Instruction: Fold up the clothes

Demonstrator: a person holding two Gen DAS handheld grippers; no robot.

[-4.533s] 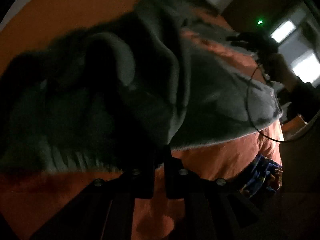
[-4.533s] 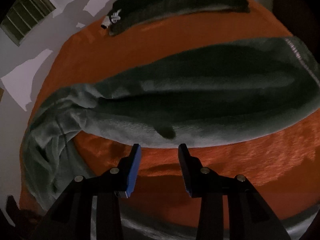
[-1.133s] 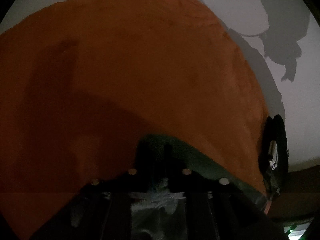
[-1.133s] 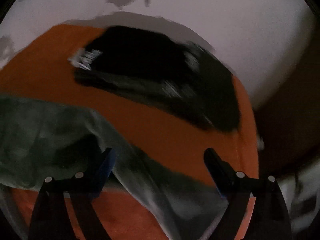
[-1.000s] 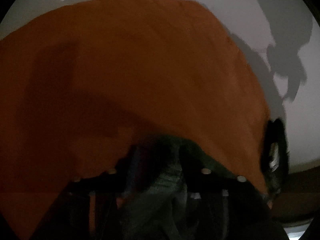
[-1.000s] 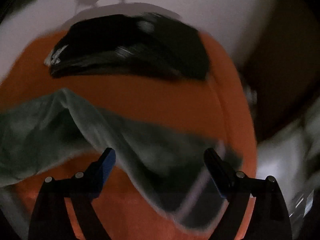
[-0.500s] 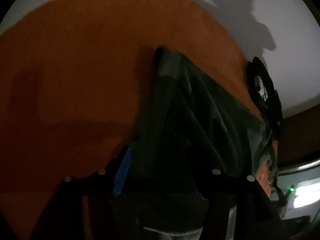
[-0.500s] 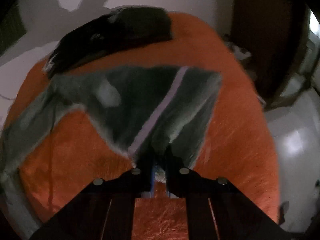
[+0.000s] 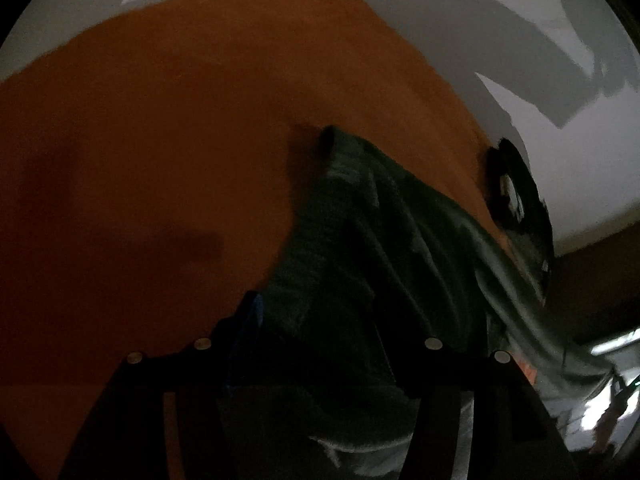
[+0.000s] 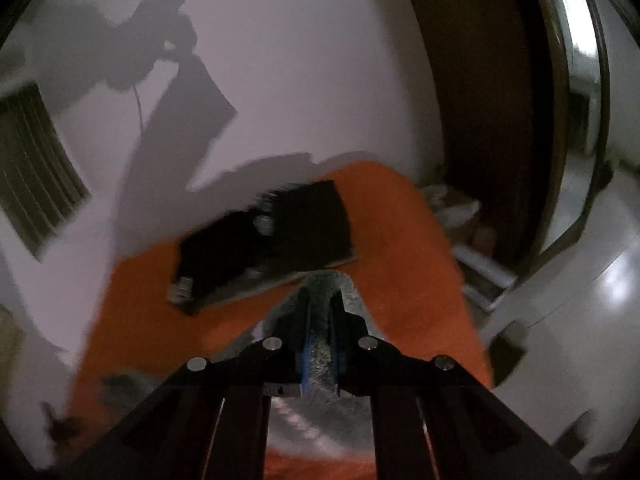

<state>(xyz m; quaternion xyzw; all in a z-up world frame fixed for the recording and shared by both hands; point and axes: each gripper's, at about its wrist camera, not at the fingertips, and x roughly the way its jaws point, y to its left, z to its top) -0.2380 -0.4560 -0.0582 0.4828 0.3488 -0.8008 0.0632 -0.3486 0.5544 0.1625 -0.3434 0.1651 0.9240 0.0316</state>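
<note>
Right jaws: my right gripper (image 10: pixel 320 320) has its fingers pressed together on a fold of the grey-green garment (image 10: pixel 326 286), and I see the fuzzy cloth squeezed right between the pads.
Left jaws: my left gripper (image 9: pixel 320 320) stands partway apart with the grey-green garment (image 9: pixel 384 240) bunched in the gap; it is too dark down there for me to say whether the pads press on the cloth.
Garment by the right jaws: cloth pokes up past the fingertips and hangs below them in a pale blurred sweep, above the orange cover (image 10: pixel 404 248).
Garment by the left jaws: it runs from the jaws up and away in long creases, its far corner lying on the orange cover (image 9: pixel 160 140), its right edge trailing off the cover's edge.
Black garment: folded flat on the orange cover (image 10: pixel 272 236), at the cover's far end against the wall, just beyond my right fingertips; from the left camera I catch it (image 9: pixel 516 204) at the cover's right rim.
Wall: pale, behind the orange cover (image 10: pixel 300 60), carrying shadows of an arm and a gripper.
Vent: slatted, (image 10: pixel 36 164) on the wall left of the orange cover.
</note>
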